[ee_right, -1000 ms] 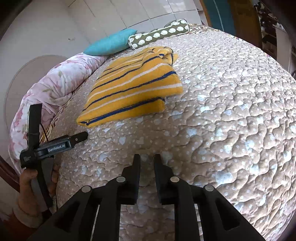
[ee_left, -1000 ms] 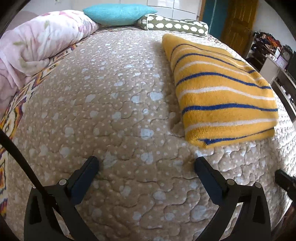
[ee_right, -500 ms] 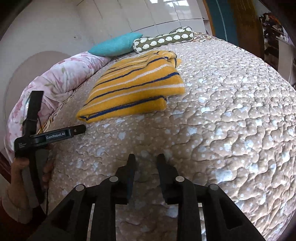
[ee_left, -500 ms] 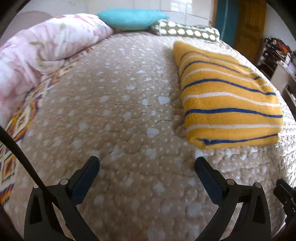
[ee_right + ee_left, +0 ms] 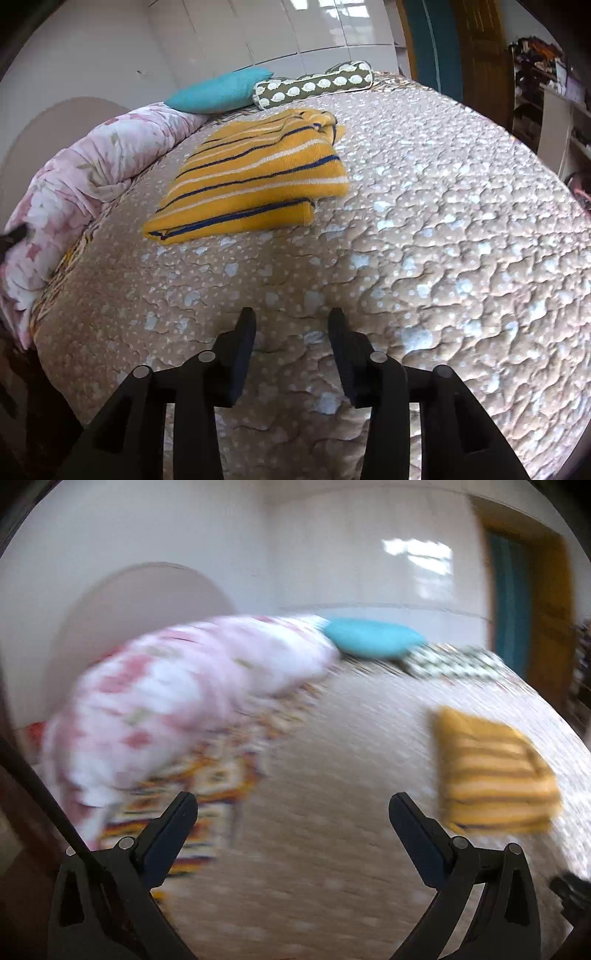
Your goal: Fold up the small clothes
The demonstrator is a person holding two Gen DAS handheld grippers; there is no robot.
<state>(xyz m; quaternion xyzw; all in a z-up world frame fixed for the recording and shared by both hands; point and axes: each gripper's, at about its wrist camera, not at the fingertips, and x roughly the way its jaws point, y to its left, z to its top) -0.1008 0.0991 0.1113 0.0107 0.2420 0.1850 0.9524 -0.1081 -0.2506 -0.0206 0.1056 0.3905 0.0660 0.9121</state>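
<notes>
Swung up and leftward since the earlier frames: left-wrist view now smeared with motion blur, taking in wall and the pink floral quilt (image 5: 177, 701) instead of mostly bedspread. Left tongs (image 5: 293, 812) spread wide, nothing between the dark blue pads. Farther right, a smooth turquoise pillow (image 5: 373, 642), then a blurred green patterned bolster (image 5: 454, 662), then the folded yellow sweater (image 5: 491, 771) lying flat on the bed (image 5: 332, 849), well apart from the tongs. From the right wrist, sharp by contrast and barely shifted: puffy, crumpled quilt (image 5: 81, 173) bunched along the left edge over a woven, patterned border; ribbed knit sweater (image 5: 251, 184), mustard with thin navy and white stripes, folded into a rough rectangle with a bunched end toward the pillows, resting near the middle of the bed. Behind it the turquoise pillow (image 5: 221, 92) touching the cylindrical olive bolster (image 5: 314, 86) with pale scallop shapes. Bedspread (image 5: 443, 240) tan, quilted in wavy puckers, dotted white. Right tongs (image 5: 291, 321) just been opening, now parted over bare bedspread, nothing between them, sweater well ahead and untouched. At far right, a wooden door (image 5: 476, 44) and cluttered shelves (image 5: 546, 74).
</notes>
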